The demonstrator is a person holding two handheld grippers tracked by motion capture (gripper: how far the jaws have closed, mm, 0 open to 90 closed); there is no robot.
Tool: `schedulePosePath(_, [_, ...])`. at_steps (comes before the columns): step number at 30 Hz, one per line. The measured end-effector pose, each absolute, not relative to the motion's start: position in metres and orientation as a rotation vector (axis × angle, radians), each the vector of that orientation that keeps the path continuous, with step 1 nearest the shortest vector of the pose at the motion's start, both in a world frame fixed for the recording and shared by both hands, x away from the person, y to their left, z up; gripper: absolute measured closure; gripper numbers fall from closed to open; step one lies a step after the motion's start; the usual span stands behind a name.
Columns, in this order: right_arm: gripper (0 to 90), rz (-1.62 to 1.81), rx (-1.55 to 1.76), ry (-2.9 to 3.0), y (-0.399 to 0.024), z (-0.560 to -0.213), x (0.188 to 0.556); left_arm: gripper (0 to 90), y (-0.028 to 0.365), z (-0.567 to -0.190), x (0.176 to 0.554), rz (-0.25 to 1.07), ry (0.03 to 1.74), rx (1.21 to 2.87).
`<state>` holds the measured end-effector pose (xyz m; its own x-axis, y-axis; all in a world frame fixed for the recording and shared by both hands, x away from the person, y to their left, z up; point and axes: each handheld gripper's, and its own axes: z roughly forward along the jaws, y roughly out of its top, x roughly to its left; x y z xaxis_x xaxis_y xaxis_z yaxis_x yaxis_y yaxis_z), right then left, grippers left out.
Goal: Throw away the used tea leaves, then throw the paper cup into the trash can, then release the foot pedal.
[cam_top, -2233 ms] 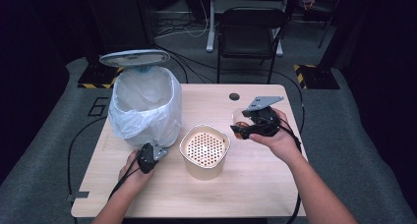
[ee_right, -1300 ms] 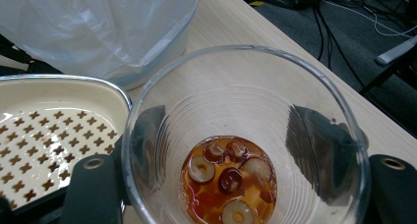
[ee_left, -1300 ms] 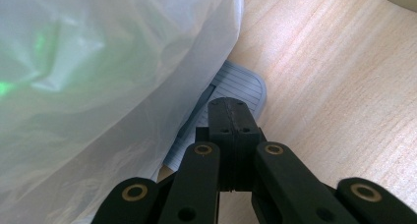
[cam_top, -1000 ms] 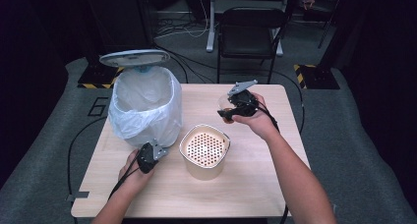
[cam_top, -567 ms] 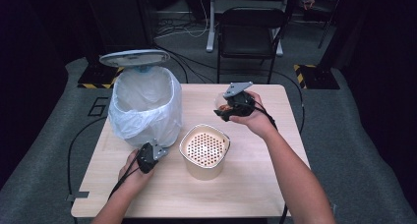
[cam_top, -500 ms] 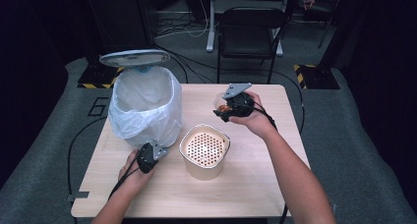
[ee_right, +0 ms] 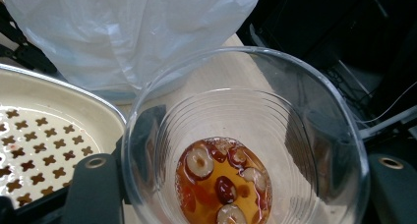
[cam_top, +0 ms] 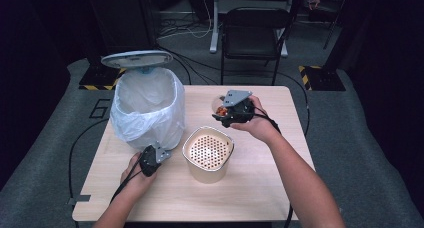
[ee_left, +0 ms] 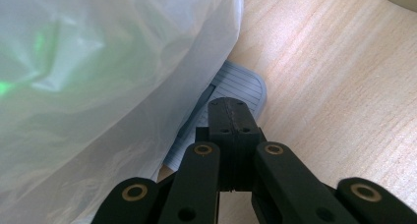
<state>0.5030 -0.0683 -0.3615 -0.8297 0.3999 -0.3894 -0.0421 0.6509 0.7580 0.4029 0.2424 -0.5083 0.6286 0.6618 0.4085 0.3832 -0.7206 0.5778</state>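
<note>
Left gripper (cam_top: 151, 159) parked on the table (cam_top: 260, 188) at the foot of the lined bin (cam_top: 147, 108), jaws fully closed on nothing, unmoved from the earlier frames. Strainer pot (cam_top: 208, 153) at table centre, unchanged. Right gripper (cam_top: 231, 113) clamped across a clear cup (ee_right: 243, 145) of amber liquid with fruit pieces, since shifted from the right side to just behind the pot; judged carrying toward a pour through the strainer.

Wooden table (cam_top: 250, 188) bears a bag-lined bin (cam_top: 147, 108) and a perforated-top cream container (cam_top: 208, 154)
</note>
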Motion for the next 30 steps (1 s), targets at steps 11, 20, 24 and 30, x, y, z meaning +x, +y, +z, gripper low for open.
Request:
schedulePosePath(11, [33.0, 1.048, 0.121, 2.274, -0.058, -0.361, 0.488, 90.0, 0.242, -0.508, 0.403, 0.857, 0.824, 2.413])
schedulePosePath(20, [33.4, 1.014, 0.038, 2.216, -0.051, -0.359, 0.478, 90.0, 0.242, -0.508, 0.403, 0.863, 0.824, 2.420])
schedulePosePath(24, [33.5, 0.990, -0.010, 2.195, -0.049, -0.361, 0.473, 90.0, 0.242, -0.508, 0.403, 0.864, 0.823, 2.421])
schedulePosePath(30, [33.6, 0.969, -0.045, 2.172, -0.048, -0.364, 0.471, 90.0, 0.242, -0.508, 0.403, 0.856, 0.826, 2.414])
